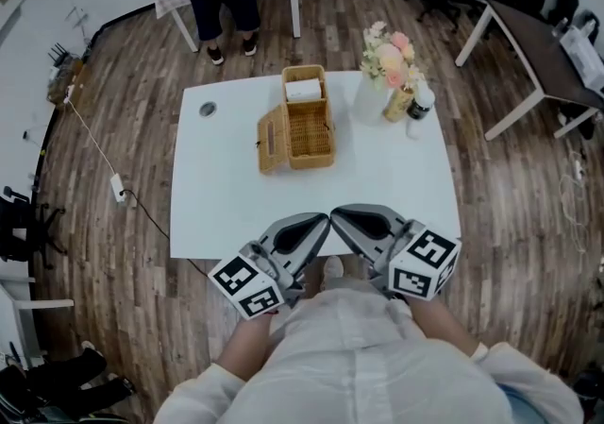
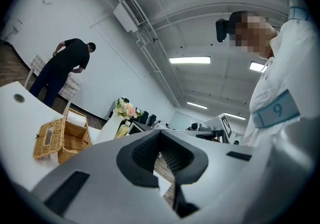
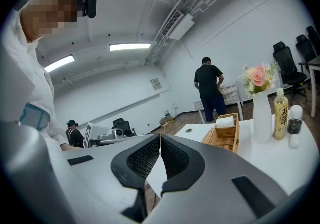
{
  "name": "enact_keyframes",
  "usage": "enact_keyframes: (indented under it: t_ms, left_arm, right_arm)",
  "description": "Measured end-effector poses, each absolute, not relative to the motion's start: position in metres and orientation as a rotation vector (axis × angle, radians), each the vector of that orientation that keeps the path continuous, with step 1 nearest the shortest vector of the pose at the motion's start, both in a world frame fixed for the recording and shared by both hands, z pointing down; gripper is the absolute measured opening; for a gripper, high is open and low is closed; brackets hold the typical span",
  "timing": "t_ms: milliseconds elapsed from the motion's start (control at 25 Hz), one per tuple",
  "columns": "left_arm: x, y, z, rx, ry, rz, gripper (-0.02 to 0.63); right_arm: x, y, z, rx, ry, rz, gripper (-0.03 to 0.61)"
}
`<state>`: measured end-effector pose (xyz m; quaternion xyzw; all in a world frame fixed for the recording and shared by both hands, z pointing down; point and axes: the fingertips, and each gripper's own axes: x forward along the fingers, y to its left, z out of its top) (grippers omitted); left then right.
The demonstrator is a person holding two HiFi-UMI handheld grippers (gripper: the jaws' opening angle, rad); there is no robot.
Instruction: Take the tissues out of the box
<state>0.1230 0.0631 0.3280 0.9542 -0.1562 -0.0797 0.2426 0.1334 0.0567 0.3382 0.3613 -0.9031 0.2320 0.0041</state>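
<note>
2 grippers (image 1: 324,218) (image 1: 337,213), 1 box (image 1: 310,125), 1 vase (image 1: 368,99), 2 btls (image 1: 398,103) (image 1: 419,110), 1 table (image 1: 226,200)

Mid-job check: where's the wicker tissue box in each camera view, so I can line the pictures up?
Head view: wicker tissue box, upper centre, lid open.
Left gripper view: lower left.
Right gripper view: right of centre.
Shared landmark: the flower vase, standing to the box's right in all three.
</note>
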Motion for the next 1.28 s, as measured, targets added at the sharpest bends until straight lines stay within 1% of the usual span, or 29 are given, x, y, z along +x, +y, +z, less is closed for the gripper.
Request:
enact_keyframes:
  t_ms: [280,840,1280]
  left_arm:
    - [0.133,0.022,0.334,2.601,-0.433,-0.192,0.002]
    - [0.104,-0.04,0.344,2.581,-0.275,-0.147,0.002]
    - [0.083,-0.059,0.36,2.576,-0.227,-0.09,0.002]
  right_arm:
    - [0.143,0.016,0.345,1.089,-2.825,0.76,0.032]
    - [0.112,-0.046,0.354,1.057,-2.75,0.742,0.033]
    - [0.094,-0.069,0.363,1.007,-2.707,0.687,0.034]
